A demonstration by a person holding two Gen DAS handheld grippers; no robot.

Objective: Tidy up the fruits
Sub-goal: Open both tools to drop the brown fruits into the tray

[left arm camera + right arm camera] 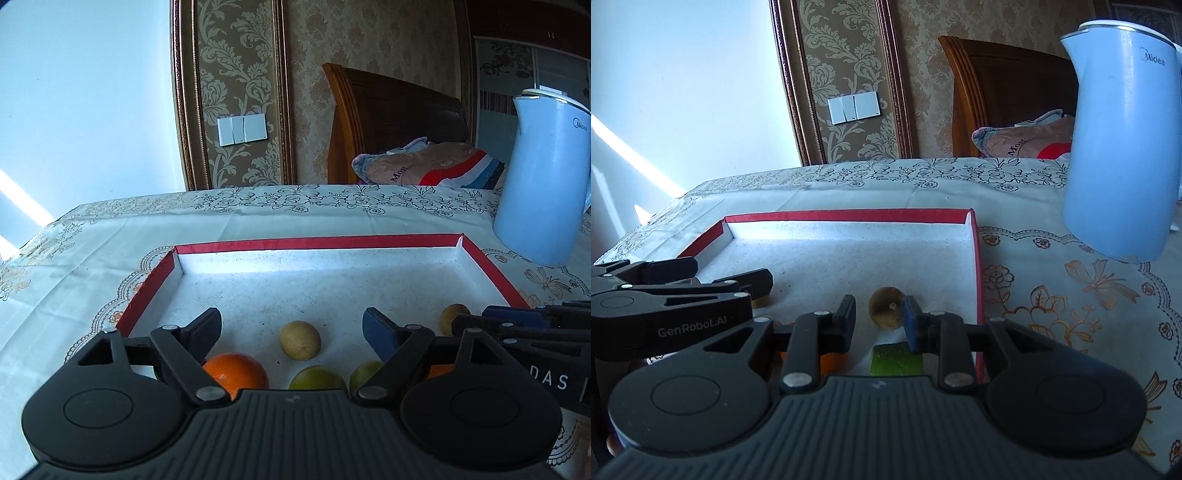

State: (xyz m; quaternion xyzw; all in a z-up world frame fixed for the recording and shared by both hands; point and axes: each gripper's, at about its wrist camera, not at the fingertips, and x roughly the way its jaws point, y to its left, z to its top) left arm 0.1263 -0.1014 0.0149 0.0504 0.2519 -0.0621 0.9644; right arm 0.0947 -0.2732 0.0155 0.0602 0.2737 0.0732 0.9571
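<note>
A shallow red-rimmed tray (317,243) with a white floor lies on the table. In the left wrist view my left gripper (291,328) is open over its near part, above a tan round fruit (300,340), an orange (236,373) and two green fruits (317,378). A second tan fruit (452,317) lies to the right, beside my right gripper (517,325). In the right wrist view my right gripper (879,314) is open, low in the tray (849,216); a tan fruit (886,306) sits just beyond the fingertips, touching the blue pad. A green fruit (894,360) lies below. My left gripper (731,280) shows at left.
A light blue electric kettle (543,177) (1123,140) stands on the patterned tablecloth (1071,295) right of the tray. Behind the table are a wooden headboard, folded bedding and a wallpapered wall with switches.
</note>
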